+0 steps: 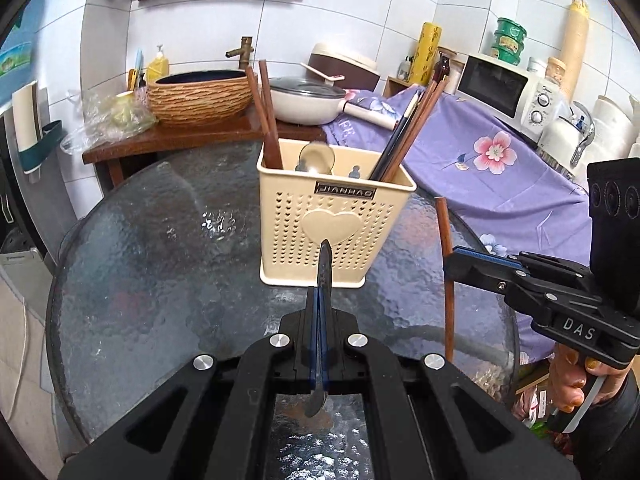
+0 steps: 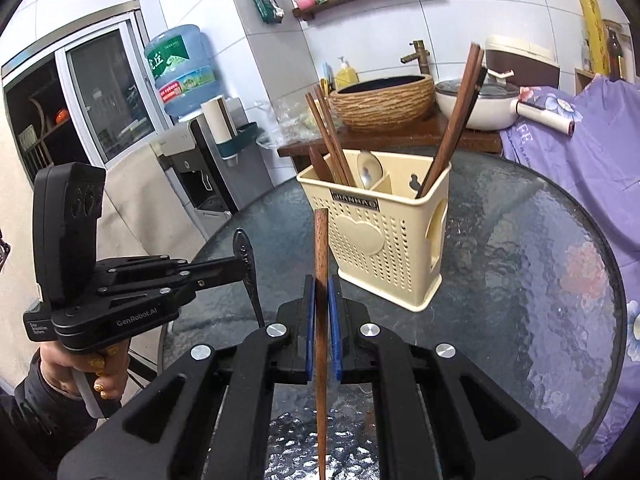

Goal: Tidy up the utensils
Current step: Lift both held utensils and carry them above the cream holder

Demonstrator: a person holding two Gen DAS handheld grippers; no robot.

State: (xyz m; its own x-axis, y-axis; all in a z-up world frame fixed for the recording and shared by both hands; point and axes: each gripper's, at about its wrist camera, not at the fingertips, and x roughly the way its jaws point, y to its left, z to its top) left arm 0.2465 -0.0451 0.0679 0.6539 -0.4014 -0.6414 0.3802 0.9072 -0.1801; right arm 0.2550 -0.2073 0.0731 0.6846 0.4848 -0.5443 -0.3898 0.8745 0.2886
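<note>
A cream perforated utensil holder [image 1: 334,220] [image 2: 384,236] stands on the round glass table [image 1: 160,260] [image 2: 532,280]. It holds brown chopsticks [image 1: 266,120] [image 2: 328,136] on its left and right sides and a metal spoon [image 1: 318,156] [image 2: 369,168] in the middle. My left gripper [image 1: 320,308] [image 2: 240,270] is shut on a metal utensil [image 1: 325,276] [image 2: 246,260], held upright just short of the holder. To its right, my right gripper [image 2: 322,312] [image 1: 452,266] is shut on a single brown chopstick [image 2: 321,320] [image 1: 446,272], also upright and in front of the holder.
Behind the table a wooden counter [image 1: 180,140] bears a woven basin [image 1: 200,94] with a brass tap and a lidded white pan [image 1: 306,100]. A purple flowered cloth [image 1: 500,160] carries a microwave [image 1: 508,88]. A water dispenser [image 2: 188,120] stands at left.
</note>
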